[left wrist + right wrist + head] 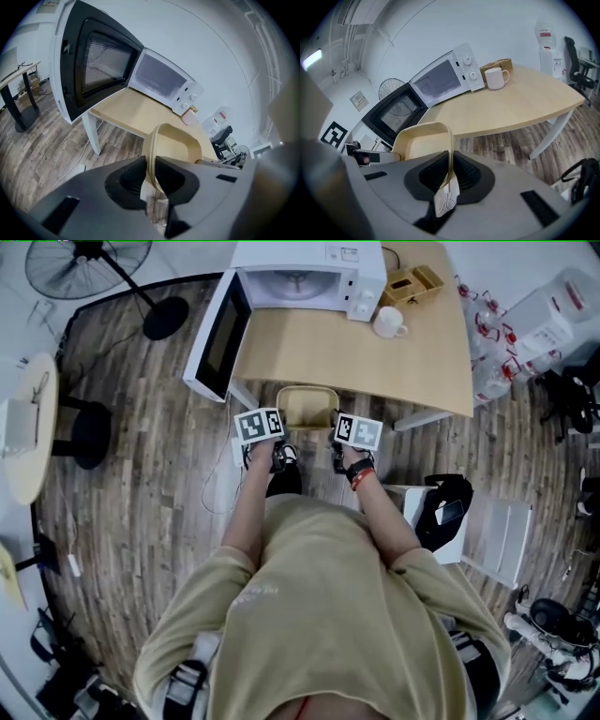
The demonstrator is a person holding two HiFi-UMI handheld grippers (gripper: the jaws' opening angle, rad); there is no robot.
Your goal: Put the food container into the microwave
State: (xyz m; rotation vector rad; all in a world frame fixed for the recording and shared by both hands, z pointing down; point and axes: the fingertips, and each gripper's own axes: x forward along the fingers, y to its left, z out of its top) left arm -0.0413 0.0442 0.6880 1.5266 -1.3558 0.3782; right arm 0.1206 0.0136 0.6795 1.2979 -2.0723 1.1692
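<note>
A beige rectangular food container (307,410) hangs in the air just off the near edge of the wooden table (356,352), held from both sides. My left gripper (277,440) is shut on its left wall, whose rim (152,154) runs between the jaws. My right gripper (337,440) is shut on the right wall of the container (426,140). The white microwave (305,277) stands at the table's far end with its door (220,338) swung wide open to the left. Its cavity (161,77) faces me.
A white mug (389,322) stands next to the microwave's right side, with a wicker box (412,284) behind it. A floor fan (89,263) stands far left. A black bag (445,507) lies on the floor at my right.
</note>
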